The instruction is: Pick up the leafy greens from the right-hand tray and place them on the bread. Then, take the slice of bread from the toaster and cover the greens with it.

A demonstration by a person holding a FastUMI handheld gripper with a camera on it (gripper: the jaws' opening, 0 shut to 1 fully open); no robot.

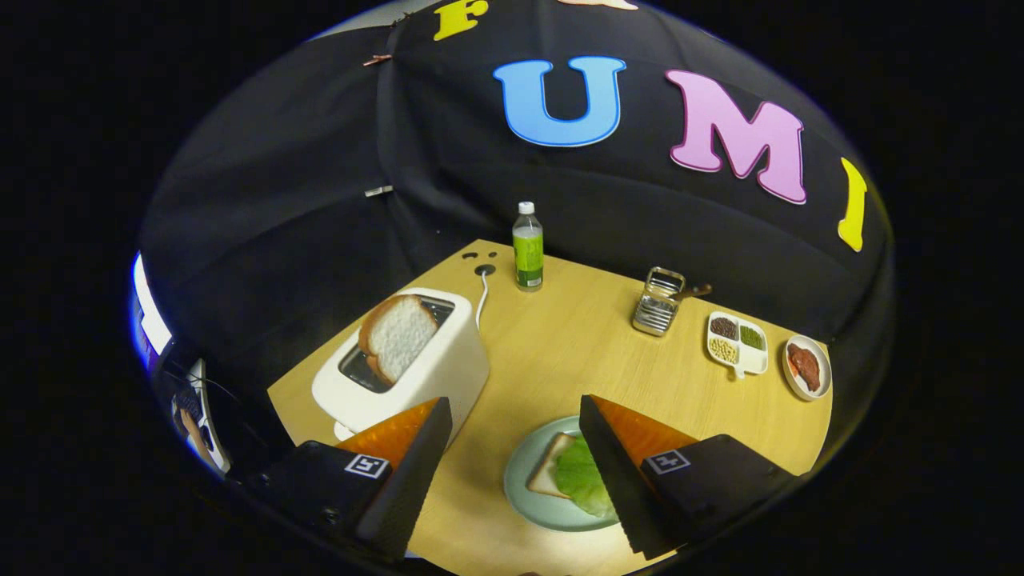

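Leafy greens – crinkled, pale green, lying flat on bread slice on pale green plate, near right, partly behind right finger. Second bread slice – white crumb, brown crust, standing tilted in slot of white toaster, left.

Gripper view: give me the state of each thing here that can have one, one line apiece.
Gripper: open, holding nothing.
Toaster: one bread slice standing up out of its slot.
Greens: lying on the bread on the plate, uncovered.
Bottle: upright, capped.
Metal tin: lid open.
Divided dish: filled compartments.
Small dish: holds a reddish-brown piece.
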